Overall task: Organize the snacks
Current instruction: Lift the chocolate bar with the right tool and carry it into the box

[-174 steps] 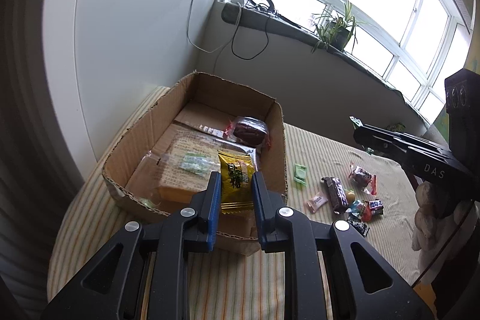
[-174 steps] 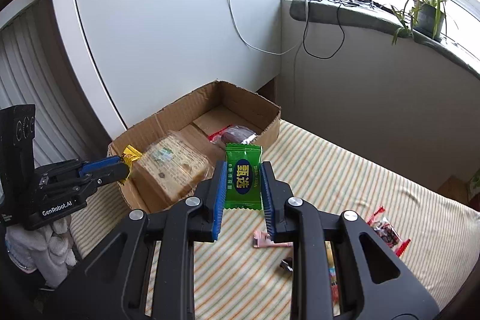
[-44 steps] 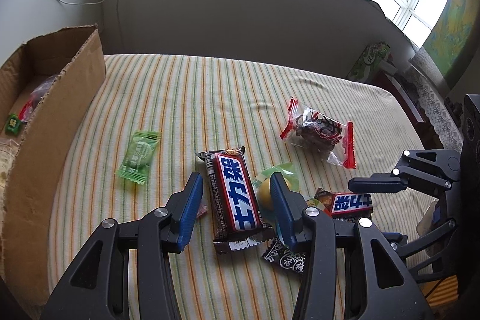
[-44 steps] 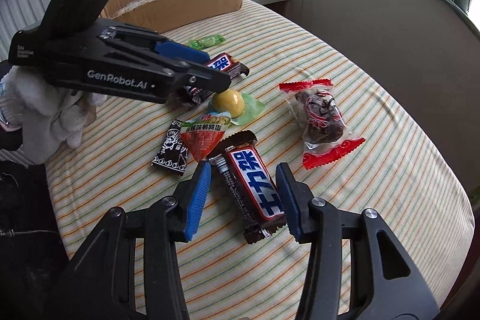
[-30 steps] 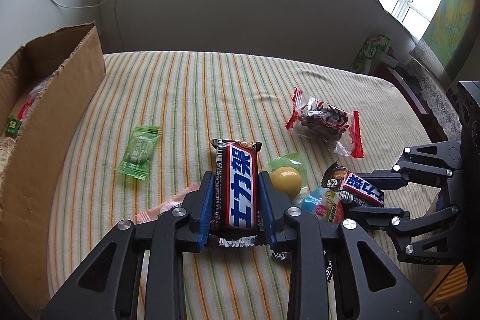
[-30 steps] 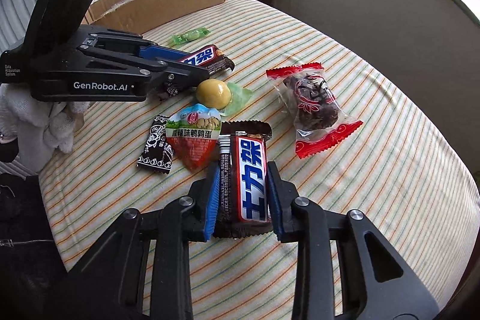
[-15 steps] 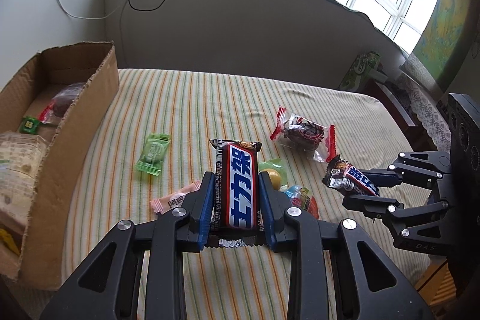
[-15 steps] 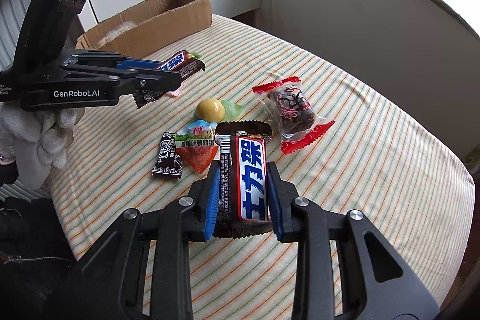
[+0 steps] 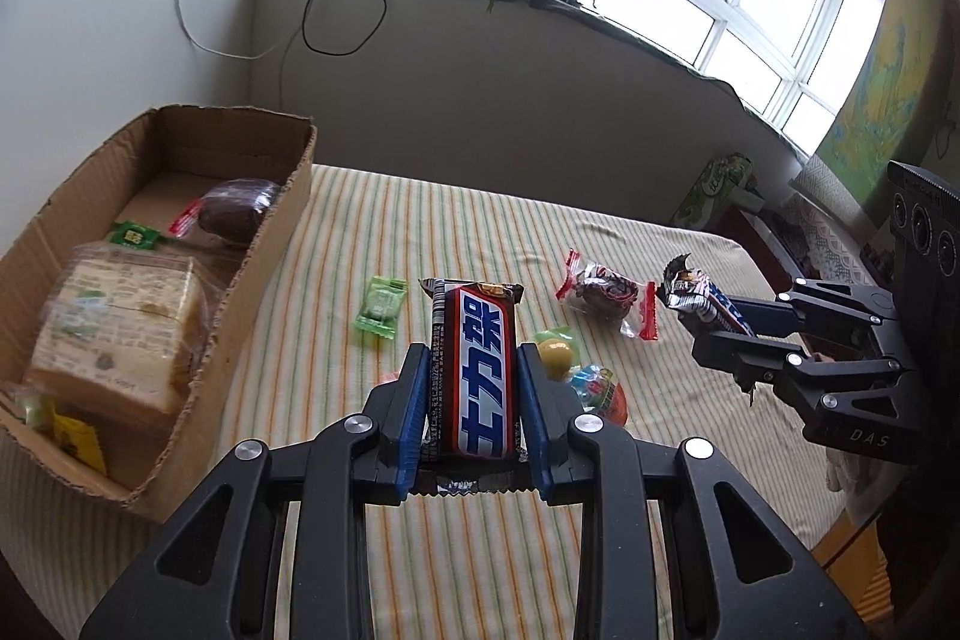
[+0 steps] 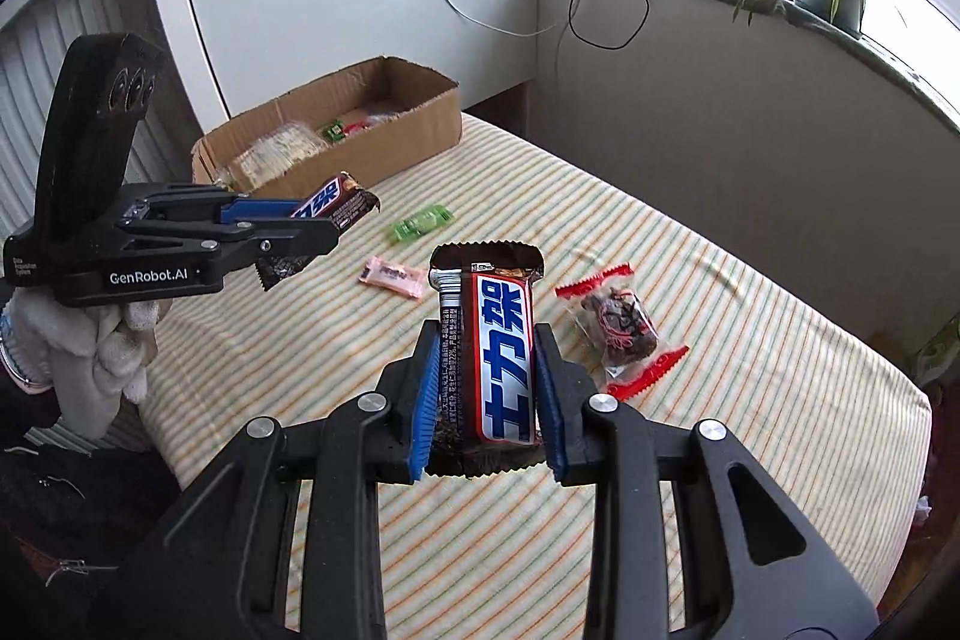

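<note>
Both tongs were closed, each on a chocolate bar: left tongs [image 9: 473,403] clamped the left bar [image 9: 476,370] across its width, right tongs [image 10: 485,394] clamped the right bar [image 10: 491,358] the same way, both bars lifted clear of the striped bench [image 9: 336,256]. The box [image 9: 264,244] sat at the left end of the bench, already holding a bread pack [image 9: 114,322], a dark bun [image 9: 237,211] and small packets. A green candy [image 9: 381,307], a red-ended snack [image 9: 606,292], a yellow ball [image 9: 553,353] and a pink packet [image 10: 391,275] lay loose on the bench. Judged risks: the wrappers looked slick and the pads held only the lower part of each bar, so a bar could slide out or pivot on the way over. Both tongs heading for one box at once could bump each other or the box wall. A drop from too high could land a bar on the bread pack and squash it, or bounce it outside. A low pass might drag the loose candies.
</note>
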